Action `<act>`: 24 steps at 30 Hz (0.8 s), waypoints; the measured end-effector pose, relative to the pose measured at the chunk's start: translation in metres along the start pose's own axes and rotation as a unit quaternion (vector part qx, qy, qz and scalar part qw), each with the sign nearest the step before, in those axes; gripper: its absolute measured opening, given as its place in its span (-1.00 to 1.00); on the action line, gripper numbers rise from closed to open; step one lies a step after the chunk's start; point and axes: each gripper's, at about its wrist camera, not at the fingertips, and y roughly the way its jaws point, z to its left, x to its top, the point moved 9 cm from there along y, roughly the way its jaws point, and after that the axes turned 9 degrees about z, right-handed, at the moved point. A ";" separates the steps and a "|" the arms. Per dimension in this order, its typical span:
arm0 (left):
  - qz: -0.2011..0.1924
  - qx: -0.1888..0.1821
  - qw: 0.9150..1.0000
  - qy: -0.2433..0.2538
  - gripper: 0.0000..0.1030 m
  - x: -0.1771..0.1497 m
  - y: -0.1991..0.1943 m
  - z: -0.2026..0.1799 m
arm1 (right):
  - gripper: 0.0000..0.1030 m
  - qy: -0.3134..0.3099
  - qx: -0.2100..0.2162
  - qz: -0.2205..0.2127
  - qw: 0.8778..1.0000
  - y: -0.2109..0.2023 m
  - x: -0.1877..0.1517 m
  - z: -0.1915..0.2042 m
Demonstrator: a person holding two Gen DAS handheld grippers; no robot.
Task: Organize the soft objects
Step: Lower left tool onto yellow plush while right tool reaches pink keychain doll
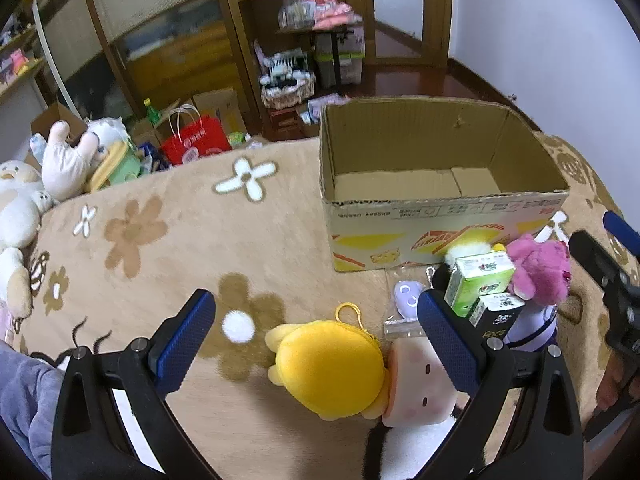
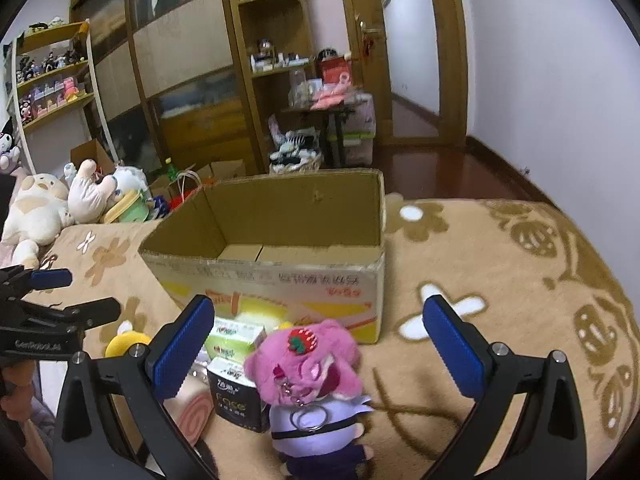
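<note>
Your left gripper [image 1: 316, 334] hangs spread wide above the yellow plush toy [image 1: 332, 368], which lies on the beige flower-patterned blanket [image 1: 160, 240] between the two blue pads [image 1: 186, 340], and grips nothing. The right-hand pad sits over the pale pink-cheeked plush [image 1: 416, 392] that presses against the yellow one; whether it touches it, you cannot tell from here.

Your right gripper [image 2: 318, 348] is just as wide and just as empty, poised over the pink-haired doll [image 2: 308, 364] with a strawberry clip and a key ring at its chest.

Around both claws the pile is tight: a green tissue pack [image 1: 478, 280] and a black tissue pack [image 1: 496, 308] lean against the doll, and a small clear zip bag [image 1: 400, 324] lies by the yellow toy. The open cardboard box [image 1: 440, 216] stands just behind the pile, empty inside as far as you can see.

The risks come from that crowding:
- Closing the left claw as it sits would likely catch the pink-cheeked plush along with the yellow toy, and one of them may slip out on the lift.
- Closing the right claw could pinch the black tissue pack, or the key ring could snag.
- The two grippers are near each other, so lifting both together invites a knock.
- A low carry could clip the box's near wall.
</note>
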 end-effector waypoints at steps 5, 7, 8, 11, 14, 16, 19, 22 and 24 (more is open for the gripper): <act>0.051 -0.002 0.999 -0.006 0.94 -0.006 0.027 0.000 | 1.00 0.004 0.005 0.027 1.000 0.019 -0.009 -0.001; 0.076 0.001 0.997 -0.002 0.94 -0.012 0.039 -0.001 | 1.00 0.007 0.005 0.035 0.999 0.025 -0.011 -0.003; 0.081 0.002 0.997 -0.001 0.94 -0.015 0.042 -0.002 | 1.00 0.008 0.003 0.039 0.999 0.028 -0.013 -0.003; 0.104 0.002 0.995 0.002 0.94 -0.021 0.052 -0.004 | 1.00 0.010 0.002 0.050 0.999 0.036 -0.018 -0.005; 0.124 -0.002 0.992 0.007 0.94 -0.028 0.061 -0.006 | 1.00 0.014 0.006 0.061 0.998 0.044 -0.022 -0.007; 0.138 0.000 0.990 0.010 0.94 -0.032 0.067 -0.008 | 1.00 0.016 0.008 0.067 0.998 0.047 -0.025 -0.008; 0.154 0.011 0.988 0.014 0.94 -0.039 0.073 -0.008 | 1.00 0.020 0.011 0.073 0.997 0.049 -0.027 -0.010; 0.166 0.011 0.986 0.012 0.94 -0.044 0.077 -0.009 | 1.00 0.025 0.012 0.077 0.997 0.052 -0.027 -0.011; 0.169 0.004 0.986 0.005 0.94 -0.043 0.079 -0.007 | 1.00 0.028 0.014 0.080 0.996 0.054 -0.030 -0.012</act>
